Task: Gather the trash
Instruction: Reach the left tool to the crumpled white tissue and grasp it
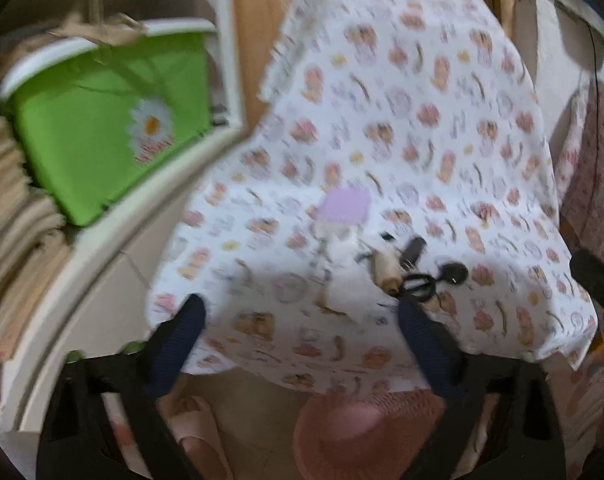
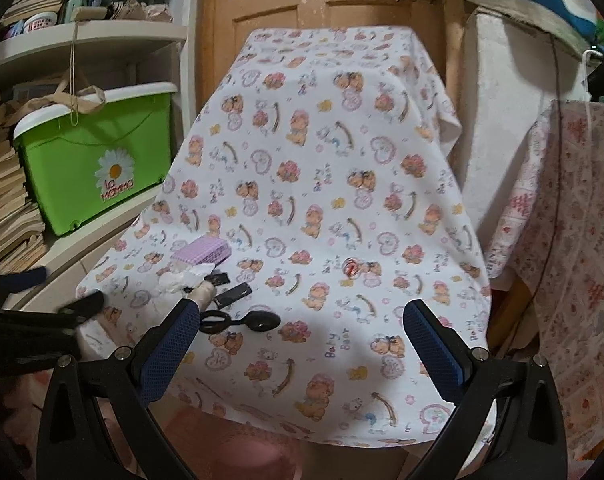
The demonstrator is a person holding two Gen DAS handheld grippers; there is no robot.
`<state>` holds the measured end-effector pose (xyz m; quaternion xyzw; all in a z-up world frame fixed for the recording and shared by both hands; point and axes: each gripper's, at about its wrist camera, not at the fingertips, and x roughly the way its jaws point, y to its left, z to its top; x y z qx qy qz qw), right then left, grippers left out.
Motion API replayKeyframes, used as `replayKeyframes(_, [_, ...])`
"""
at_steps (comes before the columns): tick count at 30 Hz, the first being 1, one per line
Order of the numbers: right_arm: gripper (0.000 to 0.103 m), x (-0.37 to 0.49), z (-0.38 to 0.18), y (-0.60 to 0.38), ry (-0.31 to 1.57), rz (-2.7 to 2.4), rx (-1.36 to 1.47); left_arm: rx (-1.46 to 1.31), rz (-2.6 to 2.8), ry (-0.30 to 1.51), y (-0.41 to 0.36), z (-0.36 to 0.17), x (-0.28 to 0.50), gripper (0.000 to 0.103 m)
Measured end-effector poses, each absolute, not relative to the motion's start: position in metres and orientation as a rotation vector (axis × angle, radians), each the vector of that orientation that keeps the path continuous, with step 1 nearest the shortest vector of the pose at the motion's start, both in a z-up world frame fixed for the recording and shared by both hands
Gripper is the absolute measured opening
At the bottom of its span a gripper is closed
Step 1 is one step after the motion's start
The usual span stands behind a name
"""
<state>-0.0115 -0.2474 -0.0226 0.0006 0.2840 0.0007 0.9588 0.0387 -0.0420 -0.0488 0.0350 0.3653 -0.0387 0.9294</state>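
A table under a white bear-print cloth [image 2: 342,184] holds a small pile at its near left: crumpled white tissue [image 2: 182,278], a lilac block [image 2: 201,251], a beige thread spool [image 2: 204,293], black scissors [image 2: 218,322] and dark flat pieces [image 2: 232,294]. A small red-white wrapper [image 2: 351,269] lies mid-table. The pile also shows, blurred, in the left wrist view: tissue [image 1: 342,248], lilac block [image 1: 344,206], spool [image 1: 384,272], scissors [image 1: 420,286]. My left gripper [image 1: 302,312] is open and empty just short of the pile. My right gripper [image 2: 302,320] is open and empty over the near edge.
A green bin with a daisy logo [image 2: 98,160] sits on a white shelf [image 2: 102,40] at the left, beside stacked papers [image 2: 6,208]. A wooden door [image 2: 326,0] stands behind the table. A patterned cloth [image 2: 574,240] hangs at the right. A pink basket [image 1: 366,432] sits below the table.
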Motion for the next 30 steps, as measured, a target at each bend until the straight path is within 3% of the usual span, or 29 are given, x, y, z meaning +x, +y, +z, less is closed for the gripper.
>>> replayKeyframes(3, [0.101, -0.002, -0.025, -0.251, 0.599, 0.008, 0.001, 0.034, -0.136, 0.826, -0.047, -0.063, 0.059, 0.063])
replayKeyframes(6, [0.090, 0.009, -0.030, -0.259, 0.642, 0.025, 0.052, -0.031, -0.175, 0.905, -0.049, -0.079, 0.077, 0.045])
replayKeyframes(11, [0.081, 0.026, -0.039, -0.270, 0.704, 0.031, 0.106, -0.088, -0.190, 0.978, -0.050, -0.096, 0.093, 0.030])
replayKeyframes(16, [0.080, 0.032, -0.043, -0.274, 0.720, 0.040, 0.129, -0.076, -0.191, 0.983, -0.052, -0.097, 0.097, 0.015])
replayKeyframes(20, [0.080, 0.032, -0.042, -0.274, 0.725, 0.024, 0.123, -0.055, -0.202, 0.975, -0.053, -0.091, 0.093, 0.008])
replayKeyframes(27, [0.080, 0.032, -0.043, -0.275, 0.732, 0.022, 0.133, -0.040, -0.225, 0.925, -0.046, -0.069, 0.077, 0.007])
replayKeyframes(30, [0.069, 0.032, -0.045, -0.268, 0.745, 0.058, 0.120, -0.049, -0.228, 0.894, -0.039, -0.058, 0.072, 0.007])
